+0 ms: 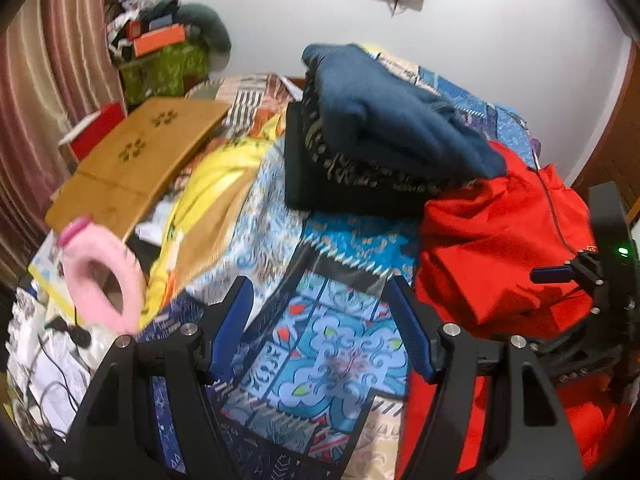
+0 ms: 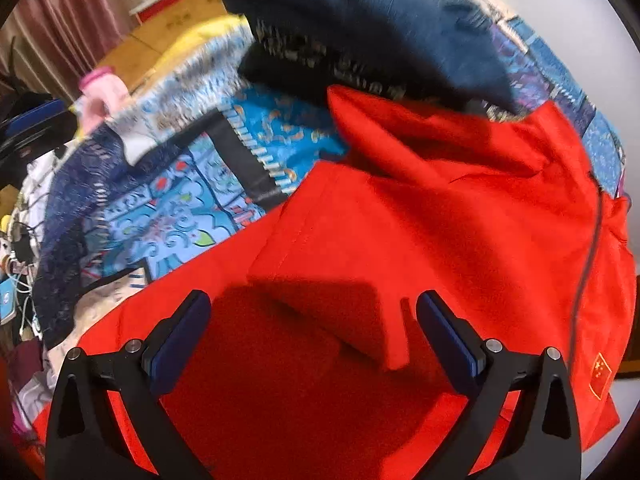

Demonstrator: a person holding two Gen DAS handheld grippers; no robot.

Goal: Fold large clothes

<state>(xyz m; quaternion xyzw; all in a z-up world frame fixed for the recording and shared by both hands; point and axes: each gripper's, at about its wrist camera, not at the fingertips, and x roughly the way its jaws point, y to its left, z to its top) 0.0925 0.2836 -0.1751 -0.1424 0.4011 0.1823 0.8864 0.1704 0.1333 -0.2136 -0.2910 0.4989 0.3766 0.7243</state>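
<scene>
A large red jacket with a dark zipper and a small flag badge lies partly folded on a blue patterned bedspread. It also shows in the left wrist view at the right. My right gripper is open and empty, just above the jacket's folded sleeve. My left gripper is open and empty over the bedspread, left of the jacket. The right gripper also shows at the right edge of the left wrist view.
A stack of folded dark clothes topped by a blue garment sits behind the jacket. A wooden lap desk, a yellow cloth and a pink ring pillow lie at the left. Cables clutter the near left.
</scene>
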